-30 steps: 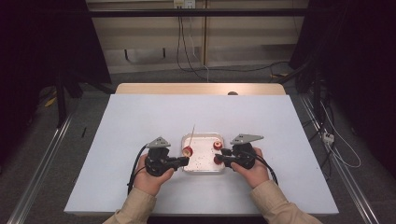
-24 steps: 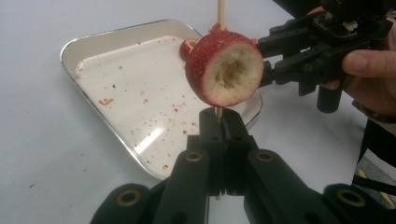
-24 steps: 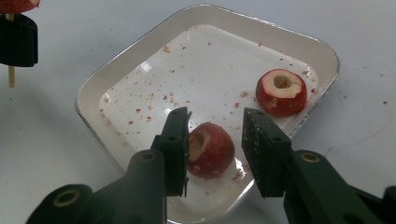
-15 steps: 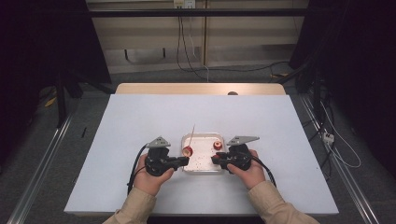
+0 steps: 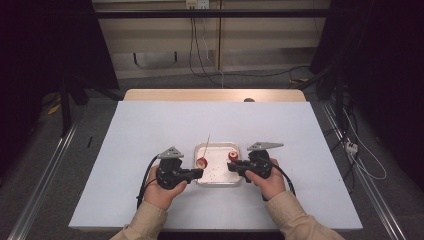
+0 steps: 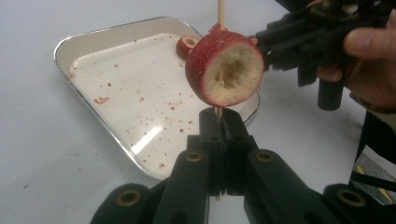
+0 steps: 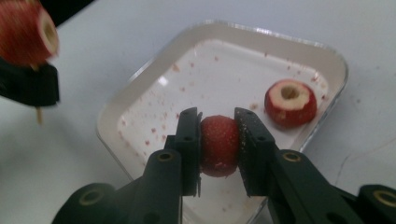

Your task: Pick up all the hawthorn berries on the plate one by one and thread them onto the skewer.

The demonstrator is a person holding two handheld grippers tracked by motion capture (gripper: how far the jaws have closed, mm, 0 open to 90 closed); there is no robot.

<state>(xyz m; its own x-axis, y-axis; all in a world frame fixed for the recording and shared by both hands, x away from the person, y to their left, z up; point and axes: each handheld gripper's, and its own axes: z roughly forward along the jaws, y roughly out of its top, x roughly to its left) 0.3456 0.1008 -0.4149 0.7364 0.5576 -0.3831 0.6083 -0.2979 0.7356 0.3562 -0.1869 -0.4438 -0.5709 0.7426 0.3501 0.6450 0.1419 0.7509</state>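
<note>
sleeves: tan/beige long sleeves on both forearms, cuffs at the wrists
left gripper (image 5: 199,172): black body, grey three-cornered plate on top, black cable looping off the rear
right gripper (image 5: 231,167): same black build, grey three-cornered plate, black cable trailing past the wrist
jaws: two black moulded bars per gripper, flat inner faces, squared tips
links: black arms under each jaw, brass-coloured round pivot bushings at the joints
finish: matte black plastic, no markings readable
</note>
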